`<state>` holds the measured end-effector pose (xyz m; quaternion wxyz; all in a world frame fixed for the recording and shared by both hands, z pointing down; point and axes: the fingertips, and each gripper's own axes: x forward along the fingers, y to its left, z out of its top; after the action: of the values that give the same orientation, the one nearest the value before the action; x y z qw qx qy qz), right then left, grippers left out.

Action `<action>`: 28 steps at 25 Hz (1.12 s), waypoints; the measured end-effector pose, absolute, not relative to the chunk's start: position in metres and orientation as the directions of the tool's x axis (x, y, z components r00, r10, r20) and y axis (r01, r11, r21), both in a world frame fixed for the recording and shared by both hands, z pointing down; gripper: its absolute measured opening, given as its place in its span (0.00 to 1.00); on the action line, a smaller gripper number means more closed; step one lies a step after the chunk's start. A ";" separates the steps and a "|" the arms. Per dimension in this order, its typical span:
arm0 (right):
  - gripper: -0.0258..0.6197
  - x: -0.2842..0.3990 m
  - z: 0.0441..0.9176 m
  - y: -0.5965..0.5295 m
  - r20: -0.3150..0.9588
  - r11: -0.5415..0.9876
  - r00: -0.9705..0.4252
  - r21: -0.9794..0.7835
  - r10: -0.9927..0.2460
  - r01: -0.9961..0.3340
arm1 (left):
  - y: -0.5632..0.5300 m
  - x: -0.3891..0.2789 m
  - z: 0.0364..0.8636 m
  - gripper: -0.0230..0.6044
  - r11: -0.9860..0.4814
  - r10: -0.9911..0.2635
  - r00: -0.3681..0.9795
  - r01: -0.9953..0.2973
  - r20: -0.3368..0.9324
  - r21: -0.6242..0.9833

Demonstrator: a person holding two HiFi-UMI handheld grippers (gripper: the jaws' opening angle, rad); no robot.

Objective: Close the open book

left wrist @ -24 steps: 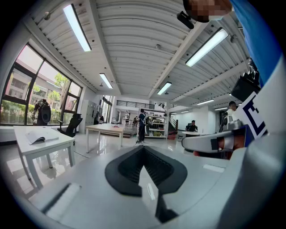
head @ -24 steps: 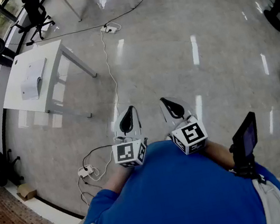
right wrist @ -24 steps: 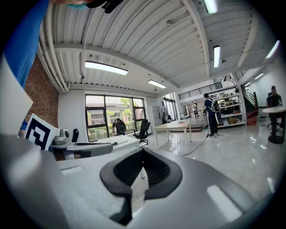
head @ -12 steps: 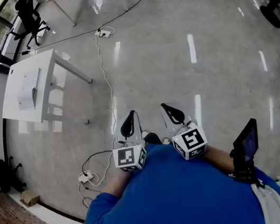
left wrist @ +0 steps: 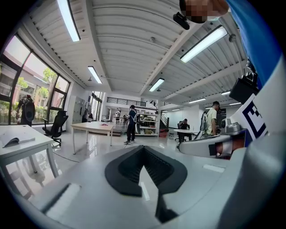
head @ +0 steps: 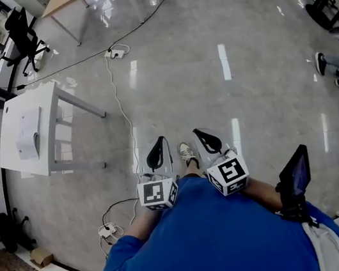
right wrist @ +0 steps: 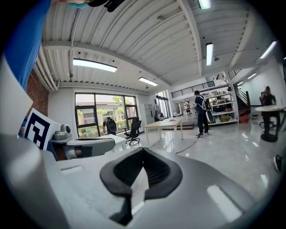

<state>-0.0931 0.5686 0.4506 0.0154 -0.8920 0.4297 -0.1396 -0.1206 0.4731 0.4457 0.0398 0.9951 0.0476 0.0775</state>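
Our left hand-held gripper (head: 158,144) and right hand-held gripper (head: 201,134) are closed, empty; open floor (head: 245,86) separates us from the book (head: 28,132) on the surface (head: 11,153).

White table (head: 10,153) well left and ahead of left tongs (head: 158,143), black office chair (head: 22,34) beyond it. White cable (head: 120,108) runs from a power strip (head: 115,53) far ahead, down past the left tongs; second power strip (head: 108,229) behind-left of them. Someone's legs (head: 335,63) far right of right tongs (head: 203,133).
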 end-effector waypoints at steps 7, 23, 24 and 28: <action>0.04 0.007 0.433 0.524 0.232 -0.643 0.608 -0.123 -0.759 -0.756 | 0.431 -0.016 0.430 0.05 -0.988 0.128 0.984 0.116 0.127 0.098; 0.04 0.136 0.435 0.417 0.224 -0.581 0.548 -0.118 -0.806 -0.805 | 0.330 0.097 0.433 0.05 -0.992 0.040 0.992 0.025 0.120 0.122; 0.04 0.138 0.433 0.412 0.225 -0.575 0.542 -0.117 -0.809 -0.810 | 0.325 0.098 0.432 0.05 -0.992 0.031 0.992 0.016 0.121 0.126; 0.04 0.143 0.433 0.387 0.227 -0.528 0.496 -0.108 -0.838 -0.842 | 0.300 0.100 0.433 0.05 -0.990 -0.027 0.992 -0.042 0.120 0.131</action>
<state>0.1435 0.3870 0.4332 -0.0087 -0.8649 0.4857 -0.1264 0.1000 0.3005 0.4333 0.0667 0.9959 -0.0173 0.0591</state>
